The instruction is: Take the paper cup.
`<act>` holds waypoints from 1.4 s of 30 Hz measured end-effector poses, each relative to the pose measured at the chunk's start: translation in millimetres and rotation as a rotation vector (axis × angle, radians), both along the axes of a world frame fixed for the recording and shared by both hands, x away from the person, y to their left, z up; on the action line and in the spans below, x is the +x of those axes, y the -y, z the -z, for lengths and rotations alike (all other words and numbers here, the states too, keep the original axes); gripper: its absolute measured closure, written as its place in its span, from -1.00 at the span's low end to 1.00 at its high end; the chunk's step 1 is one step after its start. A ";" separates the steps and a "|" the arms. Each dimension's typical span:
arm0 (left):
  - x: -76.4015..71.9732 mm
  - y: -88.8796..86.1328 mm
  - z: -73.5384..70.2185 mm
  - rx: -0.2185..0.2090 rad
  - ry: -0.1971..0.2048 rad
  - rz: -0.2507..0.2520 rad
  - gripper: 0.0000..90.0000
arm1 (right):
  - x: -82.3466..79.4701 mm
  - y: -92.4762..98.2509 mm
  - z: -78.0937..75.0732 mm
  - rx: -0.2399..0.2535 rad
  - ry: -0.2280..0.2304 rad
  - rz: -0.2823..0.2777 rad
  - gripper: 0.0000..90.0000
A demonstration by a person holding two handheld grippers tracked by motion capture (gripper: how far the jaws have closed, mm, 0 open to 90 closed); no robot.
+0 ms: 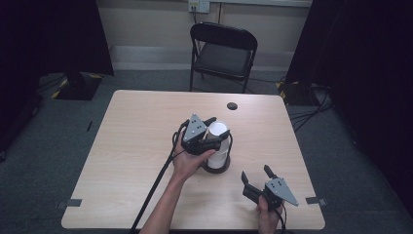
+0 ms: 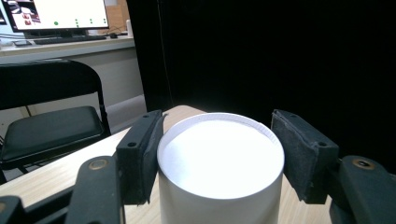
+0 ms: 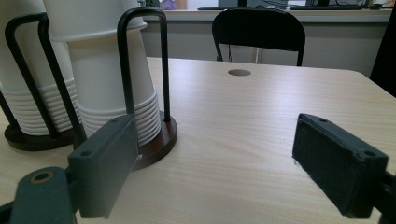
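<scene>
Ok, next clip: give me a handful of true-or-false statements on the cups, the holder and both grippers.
1. The left gripper is closed on the top white cup of an upside-down stack. True.
2. The right gripper holds a cup. False: its jaws stand open with nothing between them, above bare table.
3. The cup stacks sit in a dark holder with black wire loops. True.
4. The cups stand mouth up. False: their rolled rims are at the bottom.
5. A black folding chair stands beyond the table. True.
</scene>
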State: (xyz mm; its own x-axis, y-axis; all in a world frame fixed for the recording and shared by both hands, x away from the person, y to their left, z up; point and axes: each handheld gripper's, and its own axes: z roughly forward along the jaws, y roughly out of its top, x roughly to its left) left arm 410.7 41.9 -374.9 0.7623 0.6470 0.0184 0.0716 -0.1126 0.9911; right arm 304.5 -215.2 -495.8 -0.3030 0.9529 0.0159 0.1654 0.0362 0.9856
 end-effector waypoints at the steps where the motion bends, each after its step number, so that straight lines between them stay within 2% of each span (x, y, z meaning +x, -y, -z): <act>1: -0.1 -0.6 -0.5 0.001 0.002 0.001 -0.20 | 0.0 0.0 0.0 0.000 -0.001 -0.001 -0.70; 14: -0.3 -4.8 -4.2 -0.028 -0.004 -0.009 -0.20 | 0.1 -0.3 -0.1 -0.003 -0.002 -0.002 -0.70; 18: -2.6 -6.7 -8.4 -0.077 0.005 0.011 -0.20 | 0.2 -0.4 0.0 -0.003 -0.001 0.000 -0.70; 24: -5.9 -9.5 -14.2 -0.086 0.017 0.002 -0.20 | 0.1 -0.3 0.0 -0.003 0.000 0.000 -0.70; 33: -16.0 -15.0 -20.1 -0.088 0.040 -0.004 -0.20 | 0.1 -0.4 0.0 -0.003 0.001 0.000 -0.70; 38: -22.0 -20.5 -24.0 -0.105 0.047 -0.002 -0.20 | 0.1 -0.5 0.0 -0.004 0.000 0.000 -0.70; 42: -26.4 -22.4 -26.5 -0.129 0.036 0.015 -0.20 | 0.2 -0.6 0.0 -0.007 0.000 0.002 -0.70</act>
State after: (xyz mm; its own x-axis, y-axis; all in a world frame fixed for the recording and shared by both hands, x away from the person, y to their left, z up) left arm 384.3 64.3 -348.4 0.7725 0.6339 -0.0366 0.0346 0.0155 0.9993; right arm 304.7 -214.6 -495.8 -0.3010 0.9536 0.0097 0.1656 0.0423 0.9853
